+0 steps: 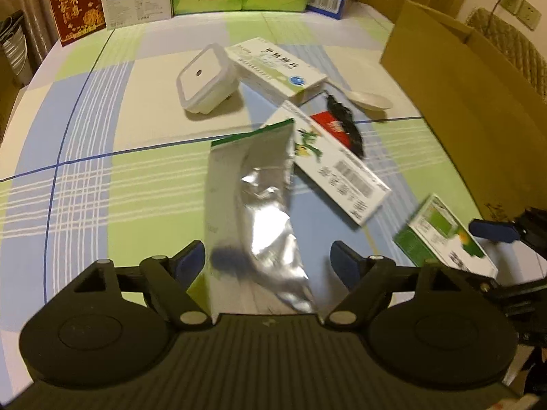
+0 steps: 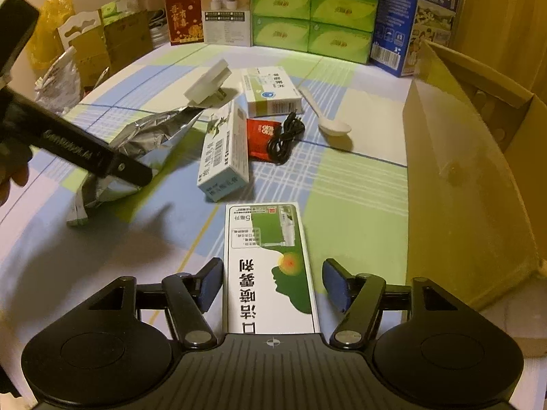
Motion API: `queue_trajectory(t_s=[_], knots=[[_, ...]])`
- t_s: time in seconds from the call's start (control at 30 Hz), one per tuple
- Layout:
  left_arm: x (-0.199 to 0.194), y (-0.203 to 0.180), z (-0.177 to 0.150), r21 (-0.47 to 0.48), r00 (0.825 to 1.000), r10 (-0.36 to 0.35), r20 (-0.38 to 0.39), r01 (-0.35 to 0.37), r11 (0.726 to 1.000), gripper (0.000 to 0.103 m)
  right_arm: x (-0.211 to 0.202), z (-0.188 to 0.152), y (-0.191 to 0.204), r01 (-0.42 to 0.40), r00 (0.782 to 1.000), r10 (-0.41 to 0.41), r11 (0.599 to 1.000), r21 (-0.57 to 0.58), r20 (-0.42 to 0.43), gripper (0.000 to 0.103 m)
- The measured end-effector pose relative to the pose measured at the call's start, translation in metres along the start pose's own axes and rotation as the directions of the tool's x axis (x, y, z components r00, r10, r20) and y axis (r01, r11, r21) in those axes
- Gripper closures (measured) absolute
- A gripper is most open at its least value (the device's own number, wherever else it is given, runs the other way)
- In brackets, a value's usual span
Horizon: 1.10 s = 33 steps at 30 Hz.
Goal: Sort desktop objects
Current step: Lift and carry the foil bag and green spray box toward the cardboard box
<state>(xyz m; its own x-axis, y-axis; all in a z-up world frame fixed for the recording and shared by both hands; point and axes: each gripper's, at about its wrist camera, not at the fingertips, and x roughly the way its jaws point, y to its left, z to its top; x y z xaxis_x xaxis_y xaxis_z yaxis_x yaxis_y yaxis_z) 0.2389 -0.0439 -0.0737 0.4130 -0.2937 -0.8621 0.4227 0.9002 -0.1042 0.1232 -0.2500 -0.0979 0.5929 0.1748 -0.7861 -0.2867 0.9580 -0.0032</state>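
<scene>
A crumpled silver foil pouch (image 1: 259, 205) with a green edge lies lengthwise between the fingers of my left gripper (image 1: 268, 263), which is open; its left pad sits at the pouch's edge and the right pad stands clear. My right gripper (image 2: 273, 283) is open around a green and white spray box (image 2: 270, 266) lying flat on the checked tablecloth, with a gap at the right pad. In the right wrist view, the left gripper's black body (image 2: 78, 153) slants over the foil pouch (image 2: 147, 133). The spray box (image 1: 441, 235) also appears in the left wrist view.
Mid-table are a white plug adapter (image 2: 208, 83), a white medicine box (image 2: 270, 90), a barcoded white-green box (image 2: 224, 150), a red packet (image 2: 261, 133), a black cable (image 2: 285, 136) and a white spoon (image 2: 328, 119). An open cardboard box (image 2: 461, 171) stands right. Green tissue packs (image 2: 314, 7) line the back.
</scene>
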Motion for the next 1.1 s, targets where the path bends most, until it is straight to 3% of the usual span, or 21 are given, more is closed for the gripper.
queue_trajectory(t_s=[0.1,0.17,0.23,0.37,0.53,0.83,1.1], knots=[[0.01,0.006,0.008,0.018,0.999,0.003,-0.035,-0.002,1.0,0.028,0.007,0.002,-0.001,-0.006,1.0,0.006,1.0,-0.001,-0.012,0.042],[0.016,0.009,0.011,0.025,0.998,0.0,-0.067,0.002,1.0,0.044,0.011,0.004,-0.001,-0.011,1.0,0.011,1.0,0.004,-0.026,0.042],[0.02,0.011,0.011,0.034,0.995,0.016,-0.094,-0.013,0.999,0.054,0.013,0.004,-0.001,-0.018,0.999,0.018,1.0,0.007,-0.035,0.049],[0.011,0.011,0.002,0.052,0.994,0.005,-0.107,0.001,0.999,0.067,0.011,0.002,0.001,-0.018,0.999,0.019,1.0,0.013,-0.041,0.05],[-0.011,-0.011,-0.033,0.112,0.99,0.015,-0.137,0.0,0.994,0.067,-0.005,-0.012,0.004,-0.03,0.998,0.032,0.999,0.037,-0.051,0.05],[-0.042,-0.047,-0.089,0.138,0.986,0.006,-0.167,0.018,0.99,0.064,-0.039,-0.047,0.005,-0.033,0.997,0.04,0.995,0.093,-0.07,0.05],[-0.05,-0.049,-0.086,0.174,0.988,0.012,-0.155,0.015,0.985,0.039,-0.047,-0.059,0.005,-0.032,0.998,0.039,0.993,0.112,-0.058,0.042]])
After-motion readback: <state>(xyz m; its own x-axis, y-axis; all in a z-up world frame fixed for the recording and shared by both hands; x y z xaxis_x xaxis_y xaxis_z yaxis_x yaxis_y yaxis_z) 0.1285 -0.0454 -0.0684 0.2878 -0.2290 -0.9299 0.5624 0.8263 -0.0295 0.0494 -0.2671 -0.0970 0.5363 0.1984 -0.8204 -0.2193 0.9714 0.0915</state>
